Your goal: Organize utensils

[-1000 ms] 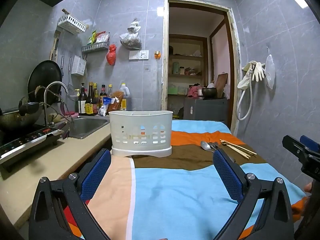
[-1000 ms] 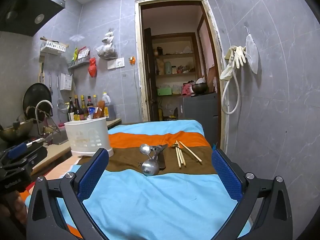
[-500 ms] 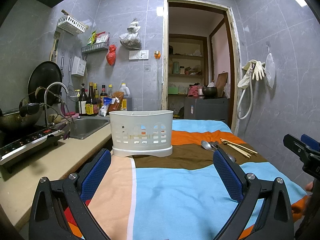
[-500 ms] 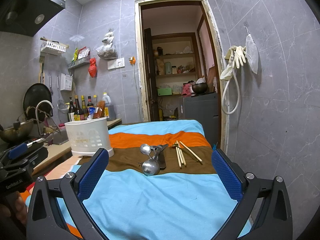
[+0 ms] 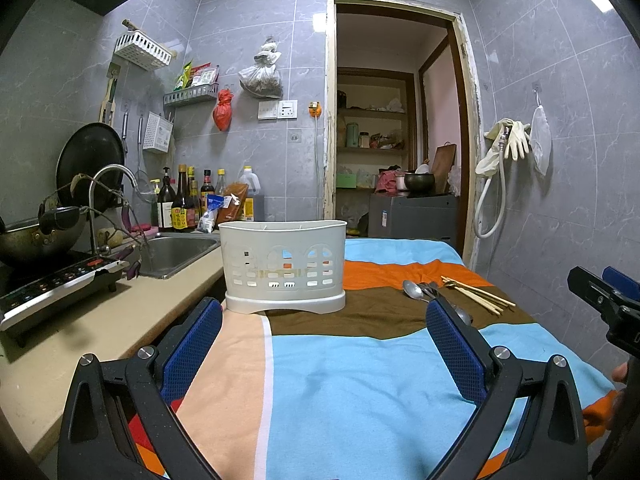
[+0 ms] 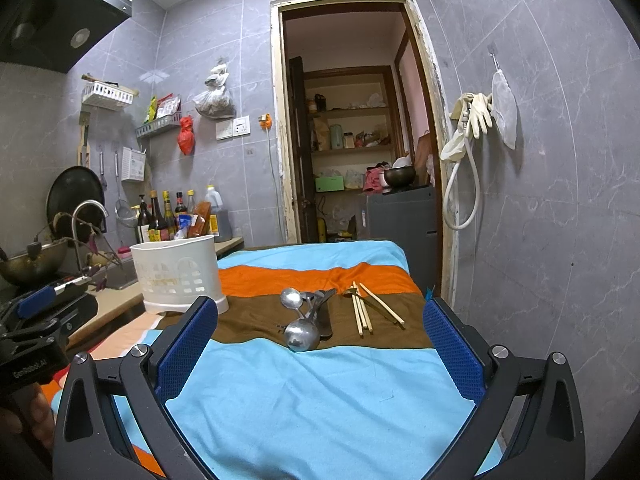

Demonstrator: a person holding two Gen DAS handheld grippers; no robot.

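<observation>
A white slotted utensil holder [image 5: 283,265] [image 6: 178,276] stands upright on the striped cloth's brown band, at the left. Several metal spoons [image 6: 303,317] [image 5: 416,290] lie in a pile on the brown band at the middle. Wooden chopsticks [image 6: 366,308] [image 5: 476,294] lie just right of them. My left gripper [image 5: 322,354] hovers open over the blue stripe, short of the holder, nothing between its fingers. Facing the spoons, my right gripper [image 6: 320,354] is open and empty too. Each gripper shows at the edge of the other's view: the right gripper body [image 5: 608,300], the left gripper body [image 6: 36,328].
The striped cloth [image 5: 352,376] covers the table. To the left are a counter [image 5: 100,320], a sink [image 5: 176,250] with a tap, an induction cooker [image 5: 52,284] with a wok, and bottles [image 5: 184,204]. An open doorway [image 6: 360,140] lies ahead; a tiled wall [image 6: 540,200] stands on the right.
Both views are almost steady. The holder and the utensils sit a little lower in the frames now, a slight tilt of the grippers. Nothing was taken hold of.
</observation>
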